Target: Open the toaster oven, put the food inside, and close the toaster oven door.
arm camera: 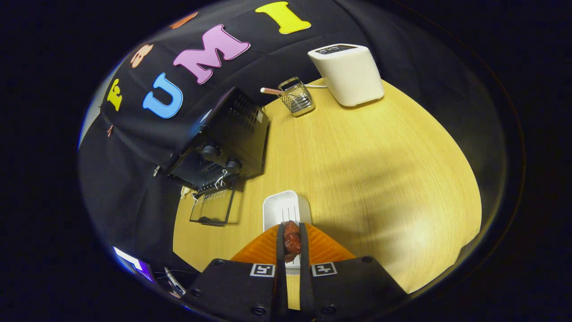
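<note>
The gripper [292,239] pinches the meat [292,241] over the white tray [286,206], and the oven [223,143] door [213,206] hangs open.

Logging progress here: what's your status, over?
Gripper shut on the meat, above white tray. Toaster oven door open. Path looks clear.

- The gripper [292,239] has both fingers pressed on a reddish-brown piece of food [292,241], above a white tray [279,206].
- A black toaster oven [223,141], door [212,206] folded down open, sits beyond on the wooden table [380,170].
- A white toaster [348,74] and wire basket [297,96] stand farther back.
</note>
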Demonstrator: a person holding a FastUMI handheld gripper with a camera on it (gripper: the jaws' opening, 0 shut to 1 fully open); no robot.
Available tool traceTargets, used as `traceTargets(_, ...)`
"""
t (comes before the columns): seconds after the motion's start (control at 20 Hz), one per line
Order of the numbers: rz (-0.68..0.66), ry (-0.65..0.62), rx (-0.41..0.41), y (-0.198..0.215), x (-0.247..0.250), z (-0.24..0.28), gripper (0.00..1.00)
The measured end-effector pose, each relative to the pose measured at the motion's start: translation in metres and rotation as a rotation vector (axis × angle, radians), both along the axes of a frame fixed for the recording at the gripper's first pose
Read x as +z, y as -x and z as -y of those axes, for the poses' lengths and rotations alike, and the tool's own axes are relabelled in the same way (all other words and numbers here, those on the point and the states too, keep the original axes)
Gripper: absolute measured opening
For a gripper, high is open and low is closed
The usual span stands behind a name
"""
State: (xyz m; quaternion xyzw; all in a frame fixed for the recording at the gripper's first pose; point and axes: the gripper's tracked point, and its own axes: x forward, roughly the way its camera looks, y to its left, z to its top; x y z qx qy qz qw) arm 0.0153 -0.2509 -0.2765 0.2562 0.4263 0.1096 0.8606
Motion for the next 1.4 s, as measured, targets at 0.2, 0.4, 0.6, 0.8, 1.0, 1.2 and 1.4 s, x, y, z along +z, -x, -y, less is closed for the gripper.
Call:
traceTargets(0.2, 0.062, 0.013, -0.063, -0.008, 0.035, 0.010, 0.15)
traceTargets(0.4, 0.115, -0.011, -0.143, -0.006, 0.078, 0.007, 0.15)
traceTargets(0.6, 0.192, -0.004, -0.140, -0.001, 0.115, -0.023, 0.15)
traceTargets(0.8, 0.233, -0.011, -0.106, 0.007, 0.131, -0.074, 0.15)
traceTargets(1.0, 0.257, -0.020, -0.090, 0.013, 0.141, -0.120, 0.15)
traceTargets(1.2, 0.291, -0.053, -0.105, 0.010, 0.158, -0.164, 0.15)
traceTargets(1.4, 0.313, -0.133, -0.138, -0.004, 0.173, -0.219, 0.14)
